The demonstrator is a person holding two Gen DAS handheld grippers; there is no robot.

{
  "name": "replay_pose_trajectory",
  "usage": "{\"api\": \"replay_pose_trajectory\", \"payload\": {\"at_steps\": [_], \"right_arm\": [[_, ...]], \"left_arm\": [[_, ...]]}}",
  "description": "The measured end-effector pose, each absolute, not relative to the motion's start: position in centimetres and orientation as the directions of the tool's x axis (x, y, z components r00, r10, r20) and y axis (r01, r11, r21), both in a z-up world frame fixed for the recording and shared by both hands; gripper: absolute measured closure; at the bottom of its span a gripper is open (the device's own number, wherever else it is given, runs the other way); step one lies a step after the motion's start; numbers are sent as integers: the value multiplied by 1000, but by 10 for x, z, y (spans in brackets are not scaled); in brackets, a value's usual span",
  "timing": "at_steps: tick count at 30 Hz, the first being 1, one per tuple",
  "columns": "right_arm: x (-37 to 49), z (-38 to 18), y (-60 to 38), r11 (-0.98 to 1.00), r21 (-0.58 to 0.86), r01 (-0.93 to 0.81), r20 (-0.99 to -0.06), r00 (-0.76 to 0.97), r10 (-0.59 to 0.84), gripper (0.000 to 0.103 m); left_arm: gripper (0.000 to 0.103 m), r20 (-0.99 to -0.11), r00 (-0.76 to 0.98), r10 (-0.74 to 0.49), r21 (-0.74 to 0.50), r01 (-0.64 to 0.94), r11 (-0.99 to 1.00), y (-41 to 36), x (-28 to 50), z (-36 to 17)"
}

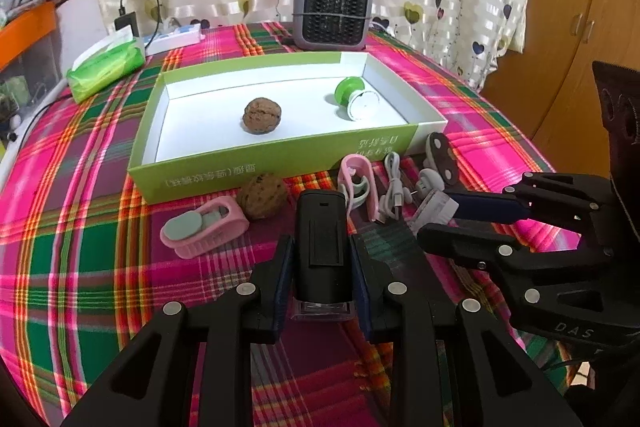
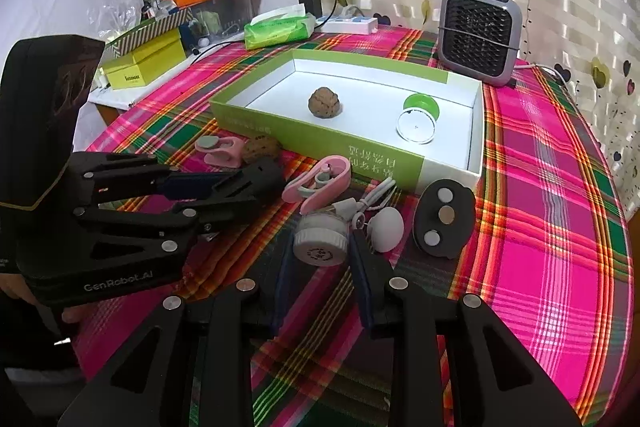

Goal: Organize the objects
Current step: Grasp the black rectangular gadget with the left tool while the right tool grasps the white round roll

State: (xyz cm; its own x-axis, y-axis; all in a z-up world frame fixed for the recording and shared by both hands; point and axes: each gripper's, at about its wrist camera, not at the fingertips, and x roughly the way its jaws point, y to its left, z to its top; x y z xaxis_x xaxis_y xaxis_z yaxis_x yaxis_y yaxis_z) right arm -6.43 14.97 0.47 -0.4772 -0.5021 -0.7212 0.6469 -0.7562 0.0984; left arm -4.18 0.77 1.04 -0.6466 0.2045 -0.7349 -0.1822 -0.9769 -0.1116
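A plaid cloth point(image 1: 80, 267) covers the table, with bare room on the near left and on the right past the box's end wall. The green box point(image 1: 280, 163) lies across the middle, its near wall just behind a row of loose items; inside sit a walnut point(image 1: 262, 115) and, far right, a green cap point(image 1: 356, 97). In the row, from the left: a pink clip point(image 1: 204, 229), touching a second walnut point(image 1: 262, 195), then a black device point(image 1: 320, 247), a second pink clip point(image 1: 358, 183), a white cable point(image 1: 394, 187), a round white piece point(image 2: 320, 241) and a black oval point(image 2: 442, 217). The left gripper point(image 1: 320, 291) reaches level toward the box, clenched on the black device, which stands between its pads. The right gripper point(image 2: 320, 263) points in from the right, fingers either side of the round white piece; whether they press it I cannot tell. A grey heater point(image 1: 332, 13) stands beyond the box
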Motion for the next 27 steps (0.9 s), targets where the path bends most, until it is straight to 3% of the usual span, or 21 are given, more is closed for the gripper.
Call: {"api": "replay_pose_trajectory", "payload": {"at_steps": [11,27], "right_arm": [[-55,24,149,-757,82,649,-680,-519,-519,74],[-61,32,144,-754,71,653,-659,-537,-527,74]], "left_arm": [[78,-673,-708,216,-118,-186,-976,10,-28,38],[78,-665,-715,217,-119,-186,-975,9,-34,43]]}}
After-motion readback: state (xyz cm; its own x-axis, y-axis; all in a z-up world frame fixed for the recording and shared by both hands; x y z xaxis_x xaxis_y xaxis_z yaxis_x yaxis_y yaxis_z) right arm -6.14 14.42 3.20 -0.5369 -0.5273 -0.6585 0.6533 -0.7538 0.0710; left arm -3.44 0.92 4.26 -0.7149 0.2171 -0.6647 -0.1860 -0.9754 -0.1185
